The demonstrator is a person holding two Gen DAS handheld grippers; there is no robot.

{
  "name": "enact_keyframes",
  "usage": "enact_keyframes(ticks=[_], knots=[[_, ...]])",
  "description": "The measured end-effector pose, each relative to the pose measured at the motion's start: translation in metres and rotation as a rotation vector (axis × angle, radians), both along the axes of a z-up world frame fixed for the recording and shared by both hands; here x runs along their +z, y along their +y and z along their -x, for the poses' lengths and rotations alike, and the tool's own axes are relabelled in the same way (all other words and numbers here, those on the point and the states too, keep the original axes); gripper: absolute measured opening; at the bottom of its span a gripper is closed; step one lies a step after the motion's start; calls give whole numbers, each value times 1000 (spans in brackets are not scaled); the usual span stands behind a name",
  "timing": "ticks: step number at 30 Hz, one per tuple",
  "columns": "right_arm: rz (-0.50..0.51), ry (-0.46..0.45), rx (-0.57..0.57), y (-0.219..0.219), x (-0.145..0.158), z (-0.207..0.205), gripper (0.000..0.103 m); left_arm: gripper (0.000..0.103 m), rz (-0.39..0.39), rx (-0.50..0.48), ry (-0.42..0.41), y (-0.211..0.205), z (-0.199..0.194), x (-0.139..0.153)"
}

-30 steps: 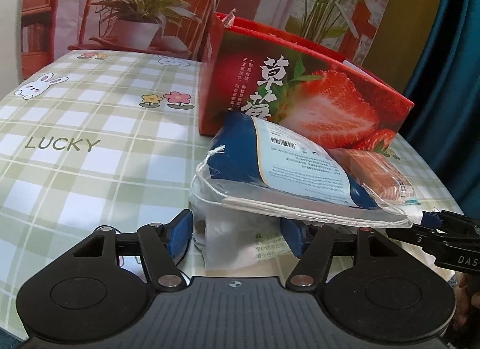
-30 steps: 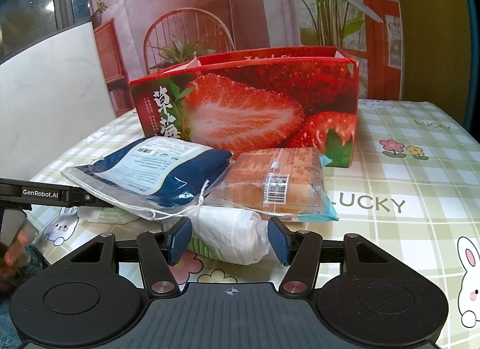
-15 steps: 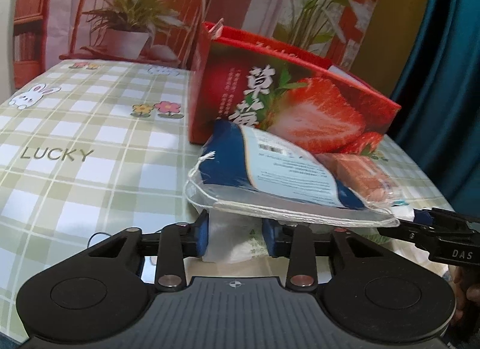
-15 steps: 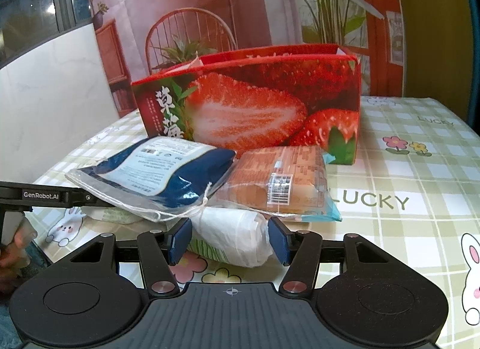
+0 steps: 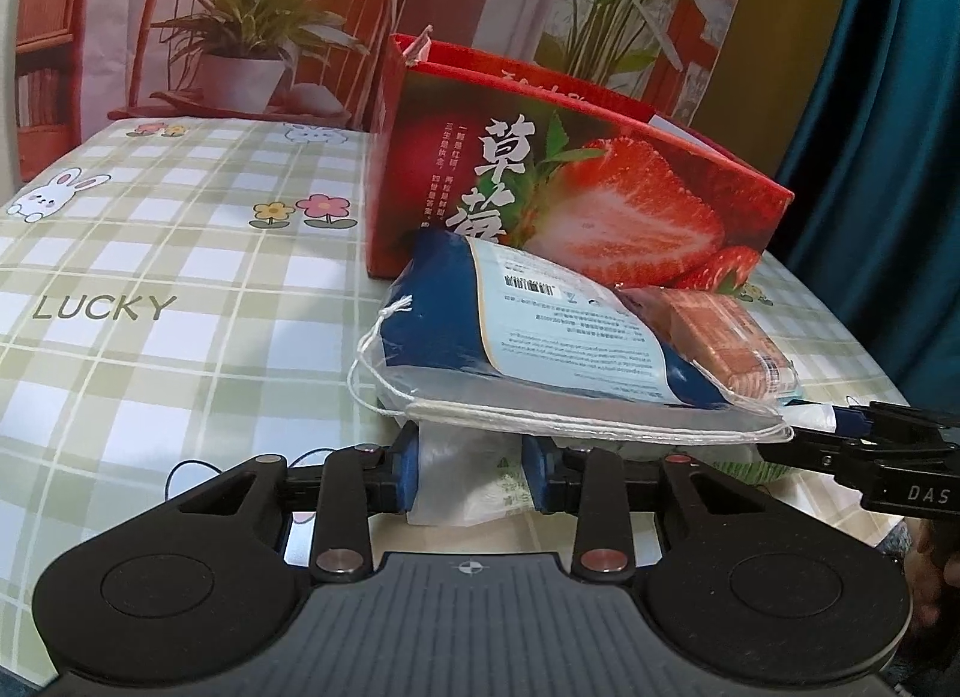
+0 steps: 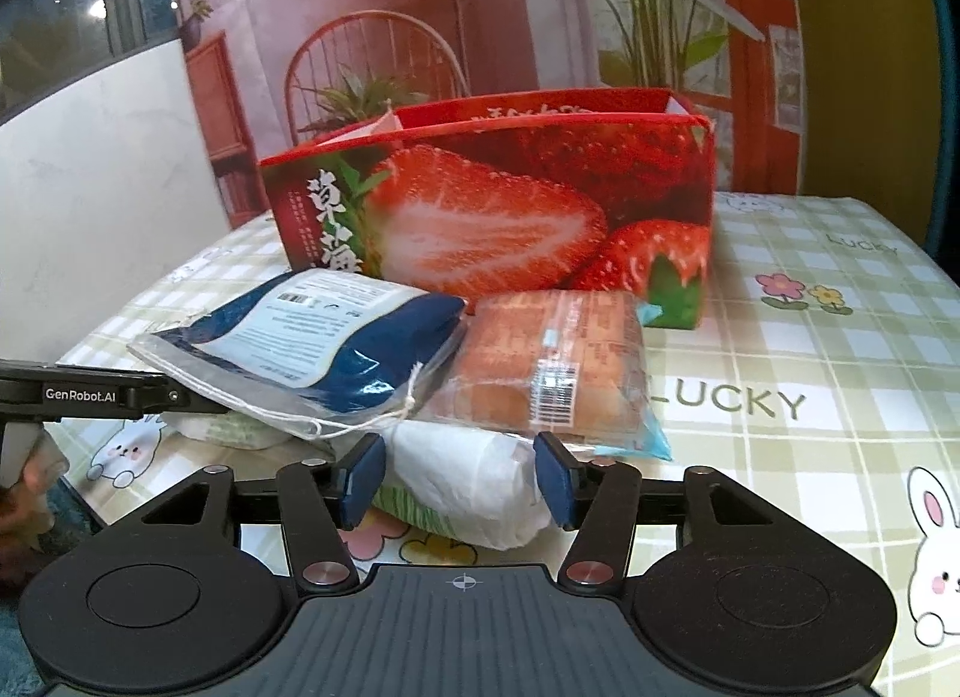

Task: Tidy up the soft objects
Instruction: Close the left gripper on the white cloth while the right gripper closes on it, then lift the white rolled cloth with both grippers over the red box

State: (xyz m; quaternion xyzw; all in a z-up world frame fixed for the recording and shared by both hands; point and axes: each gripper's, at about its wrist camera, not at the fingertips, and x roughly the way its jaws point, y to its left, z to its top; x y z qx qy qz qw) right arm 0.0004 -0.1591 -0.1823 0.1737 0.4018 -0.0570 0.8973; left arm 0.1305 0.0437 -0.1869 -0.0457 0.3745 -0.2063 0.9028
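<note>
Blue pads of the left gripper (image 5: 471, 472) press both sides of a white plastic-wrapped roll (image 5: 465, 478) at the table's near edge. Right gripper (image 6: 457, 478) straddles the same roll's other end, fingers spread and clear of it. Resting on the roll ahead of both tools: a blue drawstring pouch (image 5: 528, 331) and, beside it, an orange snack packet (image 6: 552, 364). Beyond them stands a strawberry-printed box (image 6: 510, 205) on the checked tablecloth (image 5: 150, 253).

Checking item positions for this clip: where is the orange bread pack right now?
In the right wrist view the orange bread pack lies on the table, in front of the strawberry box, right of the blue pouch, its near edge overlapping the white wrapped bundle.
</note>
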Motion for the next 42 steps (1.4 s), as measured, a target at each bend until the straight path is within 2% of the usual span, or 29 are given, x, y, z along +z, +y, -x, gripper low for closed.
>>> enact_keyframes(ticks=[8,17,19,23,26,30,32,42], knots=[[-62,34,-20,-6,-2,3,48,37,4,3,8,1,0,-1],[-67,70,-21,-6,-6,1,48,37,3,5,15,0,-1,-2],[-72,72,-18,-7,-7,1,47,37,3,4,14,0,-1,-2],[-93,63,-15,-9,-6,2,36,36,-10,1,5,-1,1,-2],[-104,50,-4,-10,-4,3,27,33,1,4,2,0,1,-1],[-93,15,13,-9,5,4,16,20,13,6,-16,2,5,5],[-85,-12,24,-9,13,5,13,18,15,-5,-40,1,9,12],[-26,-143,46,-9,56,17,10,16,32,-32,-186,1,33,53]])
